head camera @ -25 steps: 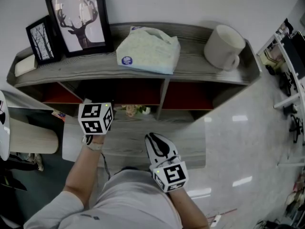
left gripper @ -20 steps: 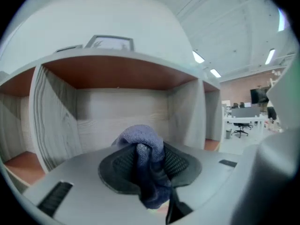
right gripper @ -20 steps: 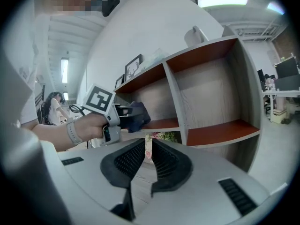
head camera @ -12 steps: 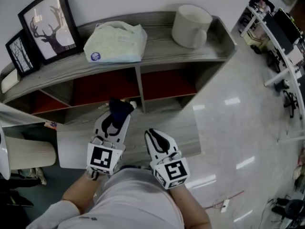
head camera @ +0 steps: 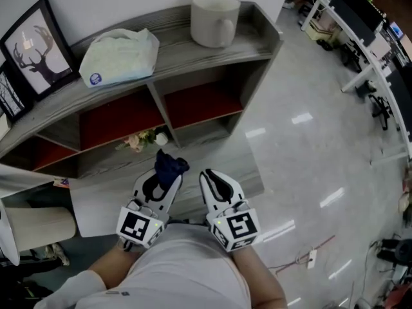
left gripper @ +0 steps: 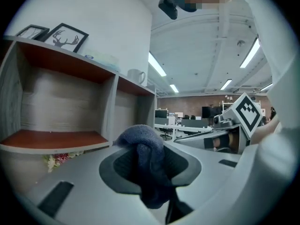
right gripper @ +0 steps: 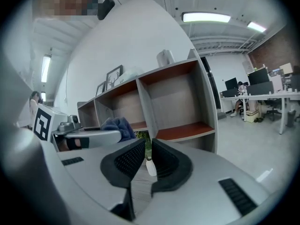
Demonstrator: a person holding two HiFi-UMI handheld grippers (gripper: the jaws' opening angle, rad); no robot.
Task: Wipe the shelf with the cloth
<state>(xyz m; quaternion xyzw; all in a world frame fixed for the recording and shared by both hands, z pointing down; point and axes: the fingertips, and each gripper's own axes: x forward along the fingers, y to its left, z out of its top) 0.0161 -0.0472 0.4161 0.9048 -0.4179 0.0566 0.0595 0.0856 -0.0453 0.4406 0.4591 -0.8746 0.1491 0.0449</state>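
The grey wooden shelf (head camera: 193, 50) with red-backed compartments stands against the wall, ahead of me. My left gripper (head camera: 162, 176) is shut on a dark blue cloth (head camera: 168, 165), which bunches up above its fingertips. In the left gripper view the cloth (left gripper: 143, 158) fills the space between the jaws, and the shelf's open compartments (left gripper: 56, 137) lie to the left. My right gripper (head camera: 209, 176) sits close beside the left, shut with nothing in it. The right gripper view shows its jaws (right gripper: 144, 156) nearly touching, the cloth (right gripper: 117, 124) at left, and the shelf (right gripper: 185, 128) beyond.
On top of the shelf stand a framed deer picture (head camera: 32, 47), a tissue pack (head camera: 119, 56) and a white mug (head camera: 215, 18). Small flowers (head camera: 138, 140) lie in the lower compartment. Office desks (head camera: 367, 31) line the right side, and a cable (head camera: 302, 259) lies on the glossy floor.
The left gripper has drawn back from the shelf's lower compartment with the cloth and now sits beside the right gripper. The head view has swung right, so the shelf drifts left.
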